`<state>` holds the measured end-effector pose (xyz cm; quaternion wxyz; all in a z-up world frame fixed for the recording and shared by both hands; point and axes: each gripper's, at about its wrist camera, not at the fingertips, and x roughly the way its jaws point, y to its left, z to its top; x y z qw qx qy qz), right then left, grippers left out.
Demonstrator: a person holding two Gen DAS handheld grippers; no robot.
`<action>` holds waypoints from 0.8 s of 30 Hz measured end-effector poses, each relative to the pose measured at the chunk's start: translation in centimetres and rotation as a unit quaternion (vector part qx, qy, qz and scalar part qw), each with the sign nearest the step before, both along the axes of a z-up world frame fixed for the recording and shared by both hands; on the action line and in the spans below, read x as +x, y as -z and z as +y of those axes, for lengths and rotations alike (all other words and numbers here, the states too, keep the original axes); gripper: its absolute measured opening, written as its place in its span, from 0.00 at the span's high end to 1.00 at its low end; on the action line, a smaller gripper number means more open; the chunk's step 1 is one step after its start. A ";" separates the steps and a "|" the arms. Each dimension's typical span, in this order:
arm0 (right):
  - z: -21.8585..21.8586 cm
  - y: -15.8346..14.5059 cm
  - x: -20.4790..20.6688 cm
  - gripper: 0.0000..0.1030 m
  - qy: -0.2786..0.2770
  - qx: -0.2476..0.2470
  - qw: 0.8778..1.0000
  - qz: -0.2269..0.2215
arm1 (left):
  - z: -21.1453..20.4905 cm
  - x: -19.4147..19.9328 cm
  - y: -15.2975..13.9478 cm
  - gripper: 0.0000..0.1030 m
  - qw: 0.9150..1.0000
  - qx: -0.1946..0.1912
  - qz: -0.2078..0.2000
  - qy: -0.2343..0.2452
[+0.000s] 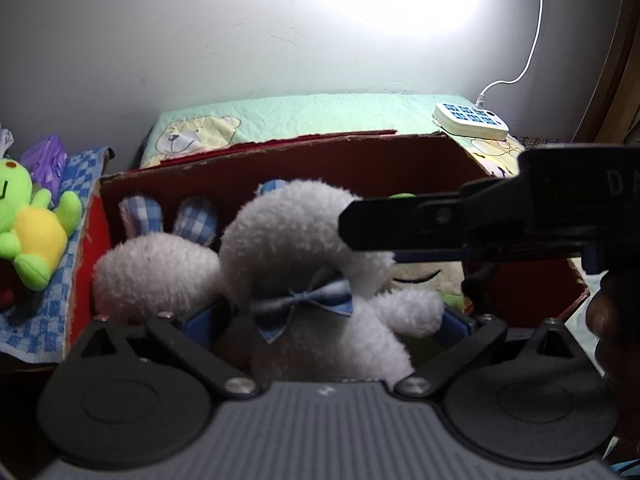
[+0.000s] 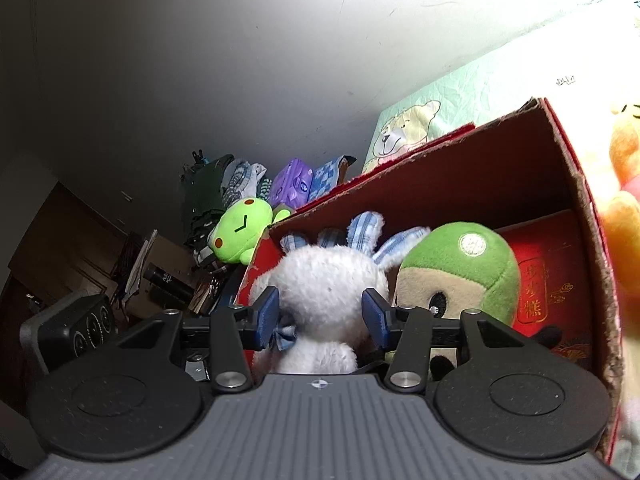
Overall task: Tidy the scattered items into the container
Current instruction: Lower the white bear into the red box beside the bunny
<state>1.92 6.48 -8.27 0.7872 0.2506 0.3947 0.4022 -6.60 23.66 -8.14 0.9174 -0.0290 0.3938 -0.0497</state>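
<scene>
Our left tongs [image 1: 328, 320] stand spread wide around the fluffy white plush rabbit with a blue bow tie [image 1: 304, 248], its pads clear of it. The rabbit sits inside the red cardboard box [image 1: 280, 160]. Our right tongs [image 2: 322, 316] flank its head [image 2: 324, 280]; whether they press it, we cannot tell.

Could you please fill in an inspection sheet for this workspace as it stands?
Surface: mint quilt behind the red box; the box's support is hidden.
Job's things: bow-tied rabbit, second rabbit and green-capped plush in the box; green frog outside, on a checked cloth.
Clutter: purple pack; orange plush beside the box.
Grippers: left tool open around the bow-tied rabbit; right tool flanks it, contact unclear.
Cables: white cable into power strip.
Surroundings: white wall.
</scene>
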 end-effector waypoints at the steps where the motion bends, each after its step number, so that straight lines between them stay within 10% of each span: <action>1: -0.2 -0.1 0.0 0.51 0.007 0.000 1.000 -0.003 | 0.0 0.0 0.0 0.01 1.000 0.000 0.000 0.000; 24: 0.9 1.2 0.8 0.58 -0.015 -0.020 0.999 0.026 | -0.6 1.8 -0.2 0.01 0.998 0.014 0.051 -0.038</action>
